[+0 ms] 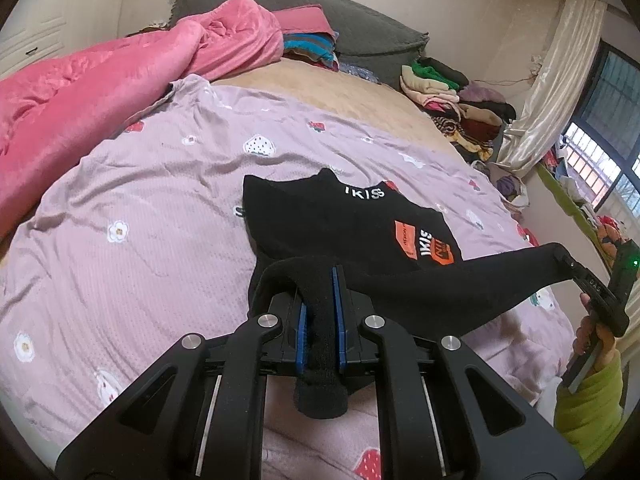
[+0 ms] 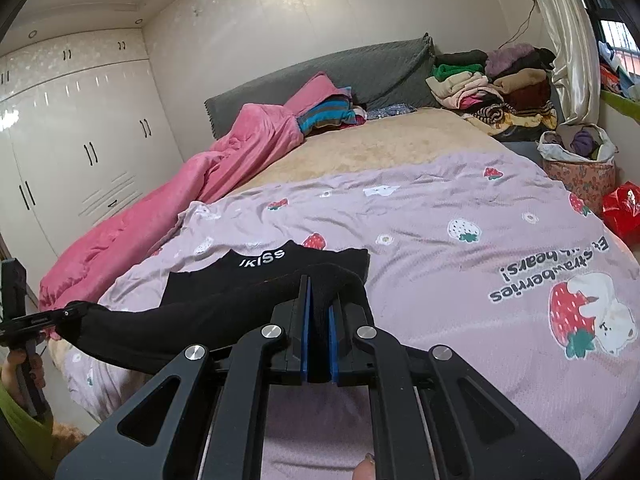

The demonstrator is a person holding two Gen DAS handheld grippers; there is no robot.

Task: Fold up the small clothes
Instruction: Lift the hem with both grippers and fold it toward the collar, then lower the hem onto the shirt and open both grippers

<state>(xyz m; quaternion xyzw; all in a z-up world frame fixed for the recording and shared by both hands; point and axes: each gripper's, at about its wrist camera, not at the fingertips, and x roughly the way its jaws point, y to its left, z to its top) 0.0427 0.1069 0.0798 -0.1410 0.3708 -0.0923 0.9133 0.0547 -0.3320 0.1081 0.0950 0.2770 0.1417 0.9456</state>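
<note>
A small black top (image 1: 344,220) with white "IKISS" lettering and an orange patch lies on the pink strawberry-print sheet (image 1: 140,208). My left gripper (image 1: 320,280) is shut on its near left hem, which bunches between the blue pads. My right gripper (image 2: 319,292) is shut on the near right hem of the black top (image 2: 224,312). The near hem hangs stretched and lifted between the two grippers, while the collar end rests on the sheet (image 2: 440,240). The right gripper also shows at the right edge of the left wrist view (image 1: 568,264), and the left gripper at the left edge of the right wrist view (image 2: 68,314).
A pink quilt (image 1: 100,92) is heaped along the bed's left side. Folded clothes (image 1: 308,44) lie by the grey headboard (image 1: 360,28). A clothes pile (image 2: 500,92) and a floral basket (image 2: 580,168) stand at the far right. White wardrobes (image 2: 80,140) line the left wall.
</note>
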